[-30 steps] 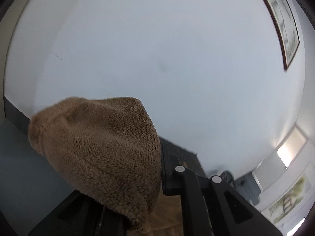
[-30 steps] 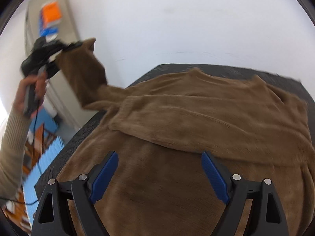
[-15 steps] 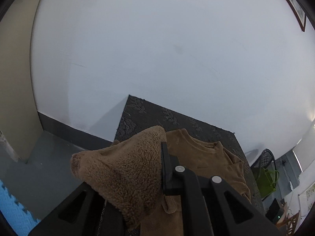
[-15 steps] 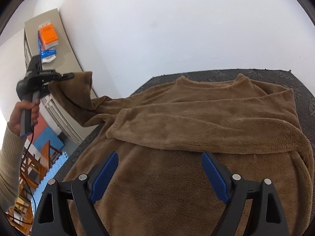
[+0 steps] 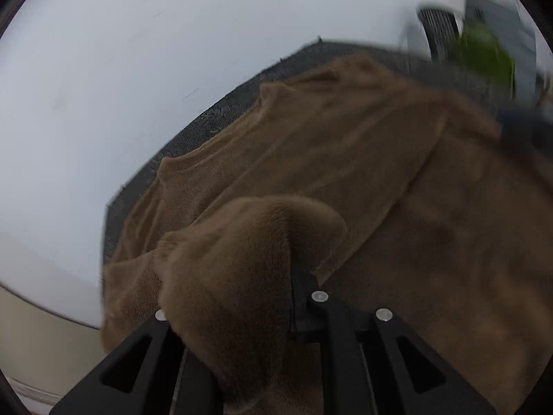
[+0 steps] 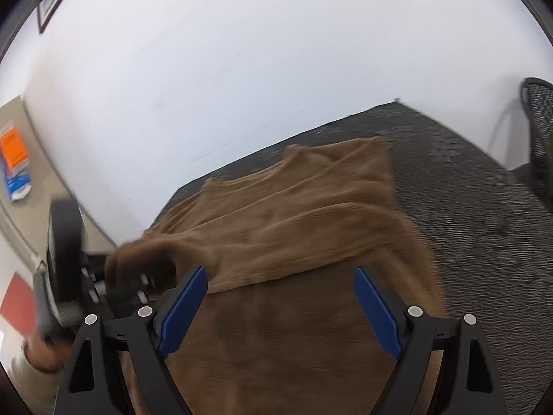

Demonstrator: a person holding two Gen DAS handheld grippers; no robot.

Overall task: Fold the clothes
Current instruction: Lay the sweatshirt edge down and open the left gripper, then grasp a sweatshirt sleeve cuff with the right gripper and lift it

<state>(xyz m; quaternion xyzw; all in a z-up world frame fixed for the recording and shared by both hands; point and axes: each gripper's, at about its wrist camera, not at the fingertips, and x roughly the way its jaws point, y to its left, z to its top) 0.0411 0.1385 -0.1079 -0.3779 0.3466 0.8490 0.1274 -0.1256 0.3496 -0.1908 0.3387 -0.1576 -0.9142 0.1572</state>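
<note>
Sweater point(image 5: 345, 159), brown fleece, lies spread on the dark patterned table point(image 5: 193, 131), filling the centre and right of the left wrist frame; the image is motion-blurred. One sleeve is already folded across the chest, running as a band through the middle of the right wrist frame. The other sleeve point(image 5: 242, 259) is bunched in the lower centre of the left wrist frame, draped over the left gripper point(image 5: 255, 311), which is clamped on its cuff end; the fabric hides the left finger almost entirely, only the right black finger shows. In the right wrist view the same gripper sits at the lower left of the frame, blurred, with the sleeve end just over the sweater's left edge and a hand point(image 6: 41, 352) in a beige cuff below it.

Right gripper point(image 6: 280, 297) has its blue-padded fingers spread wide, nothing between them, above the lower body of the sweater at the bottom centre of the frame. Contact with the fabric: can't tell.

White wall point(image 6: 242, 69) behind the table, black mesh chair point(image 6: 539, 121) at the right edge.
</note>
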